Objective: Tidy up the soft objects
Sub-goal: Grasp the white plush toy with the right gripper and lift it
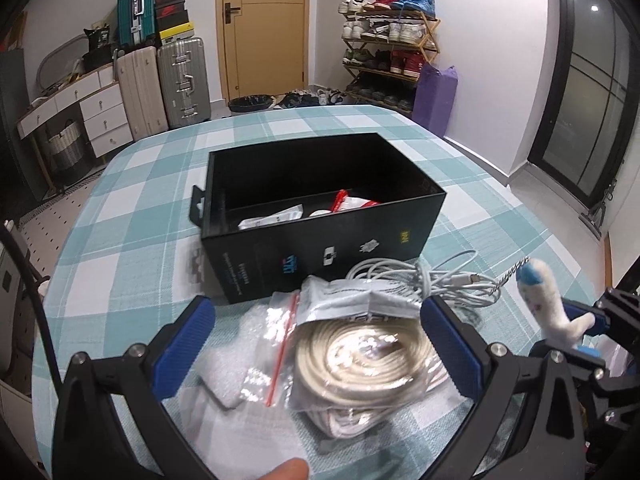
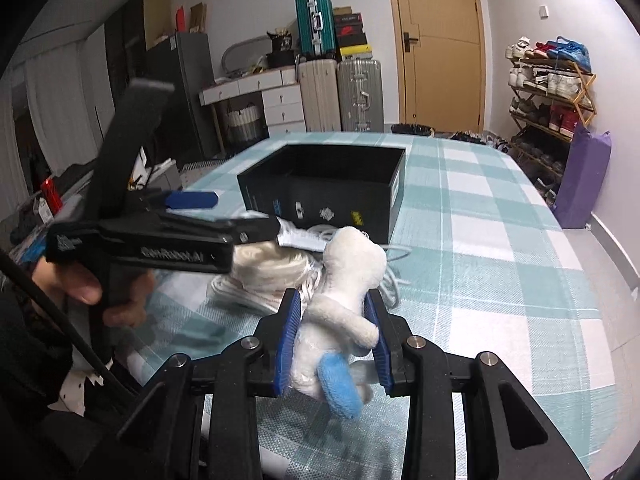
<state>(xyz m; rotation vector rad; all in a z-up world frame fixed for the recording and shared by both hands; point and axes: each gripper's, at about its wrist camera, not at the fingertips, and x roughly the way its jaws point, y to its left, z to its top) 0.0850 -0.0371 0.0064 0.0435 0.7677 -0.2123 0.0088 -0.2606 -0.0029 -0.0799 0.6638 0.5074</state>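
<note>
A white plush toy with blue parts (image 2: 344,280) is pinched between the blue pads of my right gripper (image 2: 333,300), lifted off the checked tablecloth; it also shows at the right edge of the left wrist view as the plush toy (image 1: 548,300). My left gripper (image 1: 318,308) stands wide open over a clear bag of coiled beige cord (image 1: 360,364), a zip bag with a red strip (image 1: 276,344) and a grey packet (image 1: 352,300). Behind them an open black box (image 1: 320,240) holds a few white packets. In the right wrist view the left gripper (image 2: 228,216) is held by a hand (image 2: 88,284).
A loose white cable (image 1: 432,280) lies between the box and the bags. The table (image 1: 120,240) has a teal and white checked cloth; its far edge is rounded. Suitcases (image 1: 184,80), a door (image 1: 264,28), a shoe rack (image 1: 384,48) and a purple bag (image 1: 434,96) stand beyond.
</note>
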